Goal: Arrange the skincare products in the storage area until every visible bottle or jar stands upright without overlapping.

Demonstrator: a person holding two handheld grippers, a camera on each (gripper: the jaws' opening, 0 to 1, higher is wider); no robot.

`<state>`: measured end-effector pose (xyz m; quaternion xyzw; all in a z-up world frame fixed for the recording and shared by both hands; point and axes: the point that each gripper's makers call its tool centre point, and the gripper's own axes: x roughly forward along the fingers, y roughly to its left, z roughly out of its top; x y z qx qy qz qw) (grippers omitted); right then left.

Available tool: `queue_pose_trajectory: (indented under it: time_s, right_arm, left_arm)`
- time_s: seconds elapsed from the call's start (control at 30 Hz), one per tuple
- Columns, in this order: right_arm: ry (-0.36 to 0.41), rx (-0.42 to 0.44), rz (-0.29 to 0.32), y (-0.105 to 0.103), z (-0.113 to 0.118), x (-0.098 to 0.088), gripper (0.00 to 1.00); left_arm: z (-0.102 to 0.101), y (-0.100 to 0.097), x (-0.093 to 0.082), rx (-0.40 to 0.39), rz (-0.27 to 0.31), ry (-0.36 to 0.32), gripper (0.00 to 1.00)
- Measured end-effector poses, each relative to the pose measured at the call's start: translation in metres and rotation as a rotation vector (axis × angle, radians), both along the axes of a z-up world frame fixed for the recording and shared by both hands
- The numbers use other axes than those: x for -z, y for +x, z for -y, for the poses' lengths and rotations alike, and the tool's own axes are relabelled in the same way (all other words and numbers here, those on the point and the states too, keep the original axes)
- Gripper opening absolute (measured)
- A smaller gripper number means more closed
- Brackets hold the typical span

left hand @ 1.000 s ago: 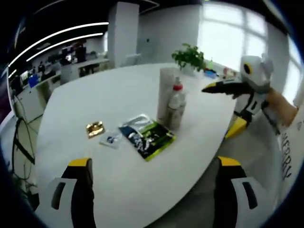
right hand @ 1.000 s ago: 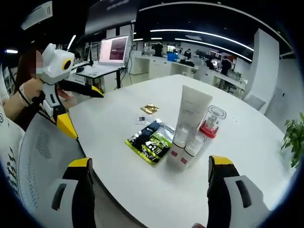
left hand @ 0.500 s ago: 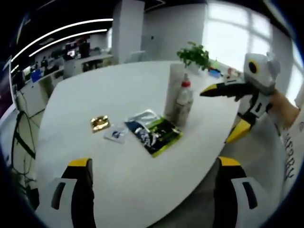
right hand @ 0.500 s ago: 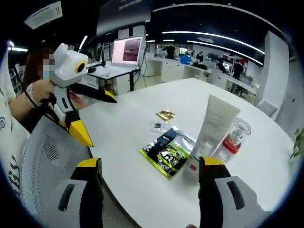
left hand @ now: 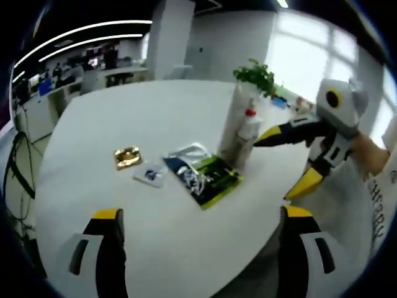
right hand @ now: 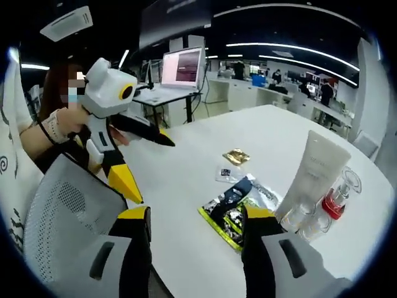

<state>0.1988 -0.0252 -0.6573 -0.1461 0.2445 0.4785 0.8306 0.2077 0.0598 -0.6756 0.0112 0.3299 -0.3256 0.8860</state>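
Observation:
A tall white tube [left hand: 238, 118] stands on the white table [left hand: 124, 112] with a red-capped clear bottle [left hand: 249, 129] beside it. In the right gripper view the tube [right hand: 316, 169] and red-capped bottle [right hand: 339, 196] stand at the right with two small clear bottles [right hand: 299, 217] in front. A green-black sachet [left hand: 203, 177], a small white sachet [left hand: 149, 174] and a gold sachet [left hand: 126, 156] lie flat. My left gripper [left hand: 201, 214] is open and empty, short of the sachets. My right gripper [right hand: 195, 214] is open with a narrower gap; its tip [left hand: 265, 138] points at the bottle.
A potted plant [left hand: 254, 73] stands at the table's far edge. A mesh chair back [right hand: 62, 211] is at the near left, with the left gripper [right hand: 158, 138] and a person behind it. An open laptop [right hand: 182, 65] sits on a desk beyond.
My right gripper's jaws have narrowed, and it has come closer to the tube and bottle. The products have slid toward the right of the right gripper view as the camera moved.

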Motion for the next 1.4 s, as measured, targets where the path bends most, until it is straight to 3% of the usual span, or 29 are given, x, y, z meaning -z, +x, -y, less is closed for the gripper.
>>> queue_pose_trajectory:
  time_s: [0.1,0.37,0.5,0.6,0.77,0.87,1.17,1.4]
  right_arm:
    - [-0.009,-0.012,0.001,0.004,-0.005,0.004,0.55]
    - [-0.044,-0.035,-0.006,0.018,-0.023,0.016,0.52]
    - [-0.057,-0.031,0.006,0.028,-0.03,0.023,0.48]
    - [-0.066,-0.036,-0.002,0.033,-0.035,0.028,0.47]
    - [-0.074,-0.03,-0.002,0.045,-0.039,0.034,0.46]
    - [-0.079,-0.02,-0.005,0.054,-0.04,0.037,0.44]
    - [-0.108,0.0,0.013,0.076,-0.049,0.049,0.4]
    - [-0.141,-0.013,0.029,0.09,-0.059,0.063,0.39]
  left_arm:
    - [-0.006,0.009,0.002,-0.029,-0.015,-0.053,0.85]
    - [-0.021,0.03,0.016,-0.059,-0.033,-0.08,0.76]
    - [-0.022,0.04,0.017,-0.085,-0.019,-0.107,0.59]
    - [-0.019,0.045,0.021,-0.1,-0.04,-0.137,0.58]
    - [-0.025,0.06,0.033,-0.121,-0.048,-0.129,0.47]
    - [-0.023,0.065,0.037,-0.136,-0.065,-0.157,0.39]
    - [-0.023,0.086,0.047,-0.191,-0.07,-0.181,0.25]
    - [-0.021,0.101,0.056,-0.231,-0.096,-0.223,0.21]
